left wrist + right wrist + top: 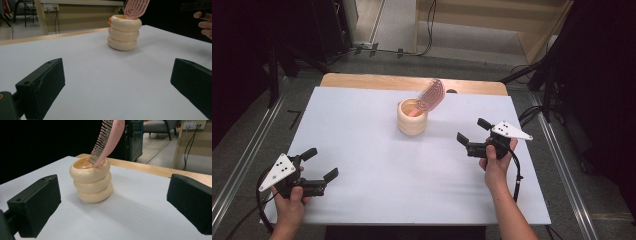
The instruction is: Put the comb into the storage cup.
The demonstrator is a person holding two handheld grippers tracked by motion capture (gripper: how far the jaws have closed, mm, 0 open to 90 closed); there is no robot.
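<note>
2 tongs are held apart and empty above the white counter point(377, 165). The left tongs point(322, 165) are kept near the front left corner, with both jaws spread wide. The right tongs point(469, 131) are held toward the right edge, jaws likewise spread, pointed at the cream ribbed holder point(412, 117). That holder is stood near the middle of the far edge, and a pink hairbrush point(431, 96) is propped in it, tilted, bristle head upward.
</note>
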